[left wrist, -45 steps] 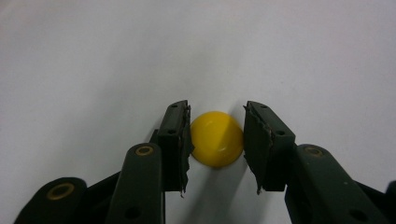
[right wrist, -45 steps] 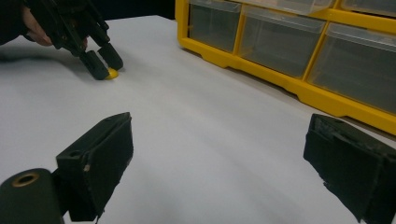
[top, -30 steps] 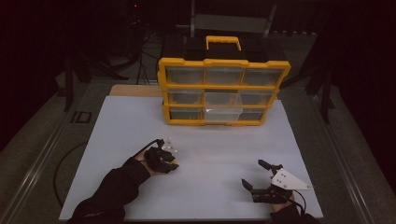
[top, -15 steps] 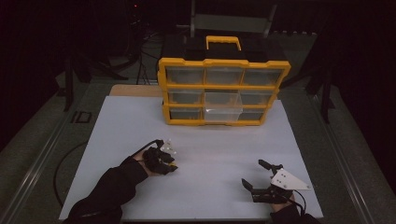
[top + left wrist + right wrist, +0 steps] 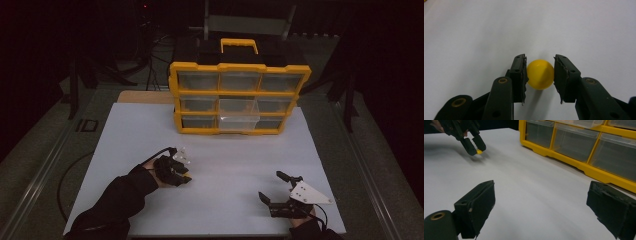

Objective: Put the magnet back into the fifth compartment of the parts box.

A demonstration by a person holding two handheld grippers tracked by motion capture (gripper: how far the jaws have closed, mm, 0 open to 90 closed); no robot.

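A: What takes up the most room?

B: The white table (image 5: 240,150). Its surface is bare across the middle and along the near edge, with open white on all sides of both grippers.

A: And at the back?

B: A yellow drawer organizer (image 5: 239,97) stands upright near the far edge, three rows of clear drawers facing the person. One middle drawer (image 5: 239,116) sticks out past the others. A broad strip of bare table runs between its base and the grippers.

A: Where is the right gripper (image 5: 281,190)?

B: Near the table's front right corner, close to the near edge. Its fingers (image 5: 475,211) stand wide apart with nothing between them, and in the right gripper view white table shows in the gap.

A: The left gripper (image 5: 539,75)?

B: Left of centre, well apart from the right one and from the organizer. It tilts down toward the table.

A: The smallest thing?

B: A yellow ball (image 5: 540,74), sitting between the left gripper's fingers (image 5: 519,77). The fingers are closed in on it from both sides, touching or very nearly so. In the right gripper view the ball (image 5: 479,151) shows at the finger ends just above the table.
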